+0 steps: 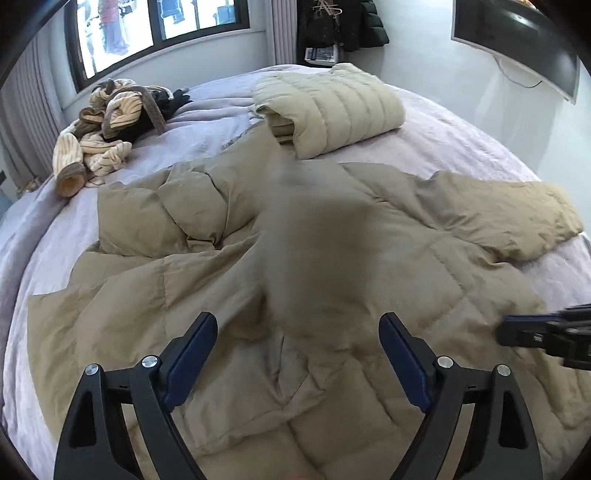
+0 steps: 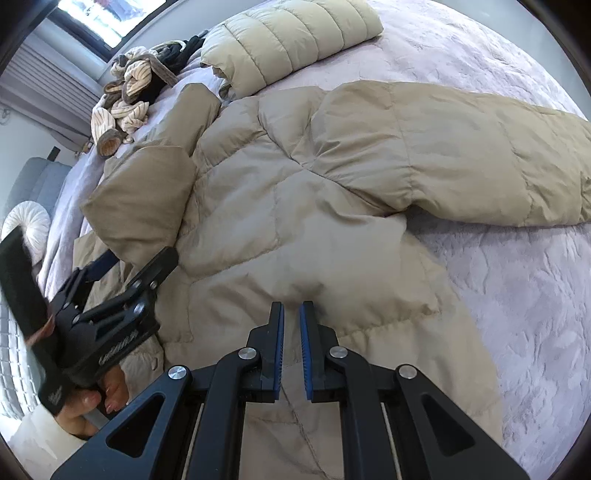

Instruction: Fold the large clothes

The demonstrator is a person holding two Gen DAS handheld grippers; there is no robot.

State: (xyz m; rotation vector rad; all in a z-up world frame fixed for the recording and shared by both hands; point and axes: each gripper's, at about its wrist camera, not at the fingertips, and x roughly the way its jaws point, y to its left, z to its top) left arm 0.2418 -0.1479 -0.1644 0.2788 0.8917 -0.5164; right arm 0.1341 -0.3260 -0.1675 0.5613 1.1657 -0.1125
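Left wrist view, lilac bedspread, window, wall television

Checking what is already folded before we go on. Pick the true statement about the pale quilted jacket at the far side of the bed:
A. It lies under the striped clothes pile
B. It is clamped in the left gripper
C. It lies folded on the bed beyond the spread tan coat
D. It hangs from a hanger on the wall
C: the pale quilted jacket lies folded on the bed, beyond the spread tan coat, apart from the striped clothes pile.
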